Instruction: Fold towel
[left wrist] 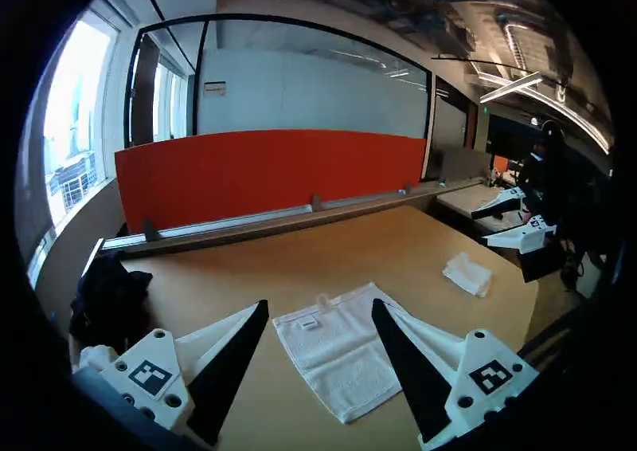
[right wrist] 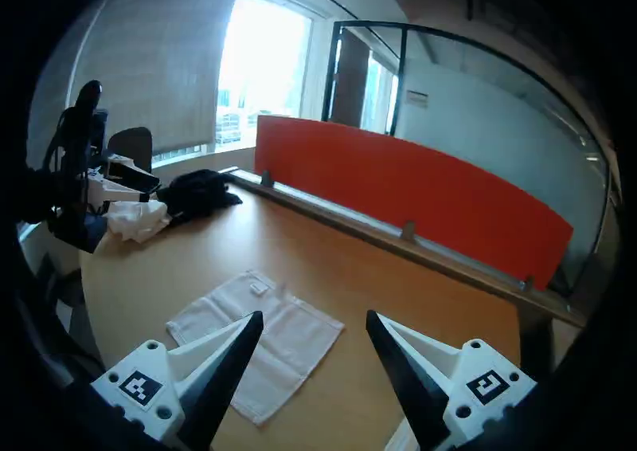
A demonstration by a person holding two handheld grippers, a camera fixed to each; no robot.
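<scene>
In the left gripper view, we see the left gripper with its fingers spread wide, holding nothing. The white rectangular terry towel lies flat and unfolded on the light wooden table, just ahead between the fingers. A small folded white cloth sits well apart from it. In the right gripper view, the right gripper is equally wide open and empty, and the towel lies spread on the table, partly behind one finger.

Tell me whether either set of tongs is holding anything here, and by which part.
Nothing held: left tongs and right tongs are open; the spread towel lies untouched.
</scene>
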